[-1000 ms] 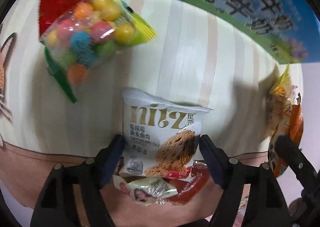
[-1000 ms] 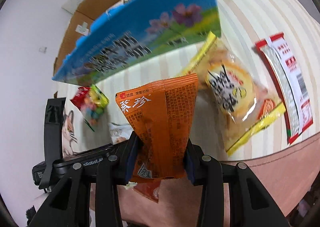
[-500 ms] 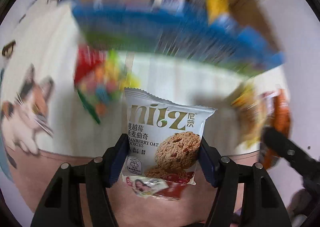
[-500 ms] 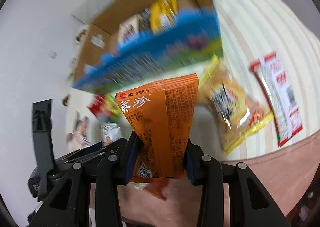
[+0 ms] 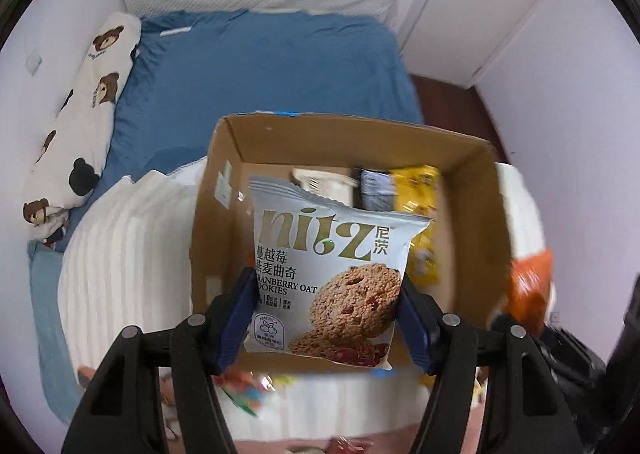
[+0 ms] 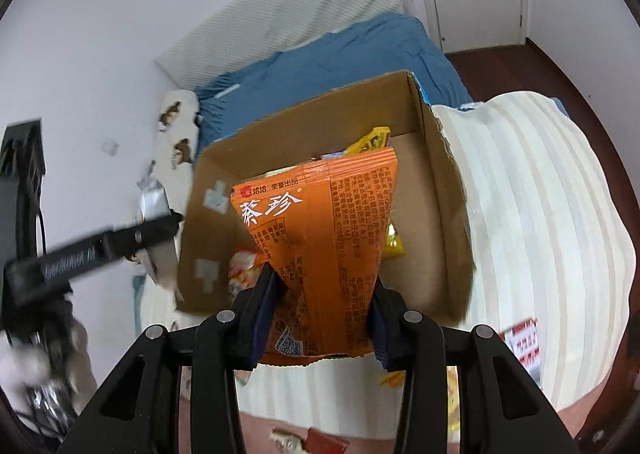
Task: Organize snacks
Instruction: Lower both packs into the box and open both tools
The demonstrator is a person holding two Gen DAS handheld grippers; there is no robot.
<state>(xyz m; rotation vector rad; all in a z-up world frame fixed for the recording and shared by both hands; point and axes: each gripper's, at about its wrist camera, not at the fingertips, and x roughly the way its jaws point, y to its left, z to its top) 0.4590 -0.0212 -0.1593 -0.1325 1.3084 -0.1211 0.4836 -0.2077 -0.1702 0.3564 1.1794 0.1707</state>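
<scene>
Hovering now over open box (image 5: 472, 214) — both packets lifted off table

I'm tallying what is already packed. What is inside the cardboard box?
Inside the box a yellow packet, a dark one and a pale one show. The held cookie pack and orange pack cover the rest.

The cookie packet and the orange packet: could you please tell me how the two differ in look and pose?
The cookie packet is white, with gold lettering and pictured oat cookies; the orange packet is orange, with white characters and fine print. The cookie packet stands flat and square-faced in the left gripper, while the orange packet is creased lengthwise and pinched narrow at its base in the right gripper. Both are held upright in front of the open cardboard box.
</scene>
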